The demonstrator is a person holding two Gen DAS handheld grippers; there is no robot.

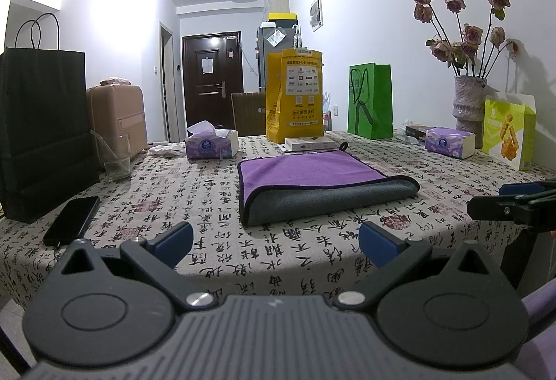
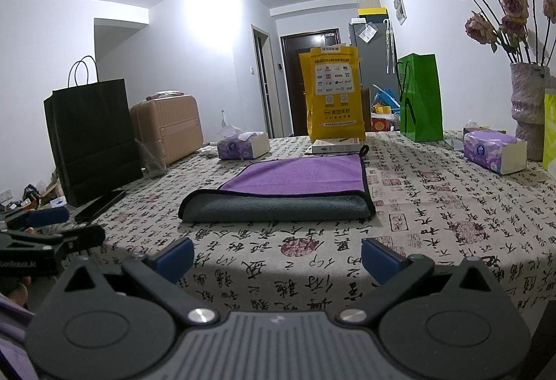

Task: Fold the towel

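Note:
A purple and grey towel (image 1: pixel 312 185) lies folded on the patterned tablecloth (image 1: pixel 194 206), its grey fold toward me; in the right wrist view the towel (image 2: pixel 288 192) is straight ahead. My left gripper (image 1: pixel 276 241) is open and empty, held near the table's front edge, short of the towel. My right gripper (image 2: pixel 278 258) is open and empty, also back from the towel. The right gripper shows at the right edge of the left wrist view (image 1: pixel 514 203). The left gripper shows at the left edge of the right wrist view (image 2: pixel 52 227).
A black phone (image 1: pixel 71 220), a black paper bag (image 1: pixel 41 133) and a glass (image 1: pixel 114 154) stand at the left. Tissue boxes (image 1: pixel 212 143) (image 1: pixel 450 142), a yellow bag (image 1: pixel 295 95), a green bag (image 1: pixel 370 100), a flower vase (image 1: pixel 469 102) and a snack box (image 1: pixel 507 133) line the back and right.

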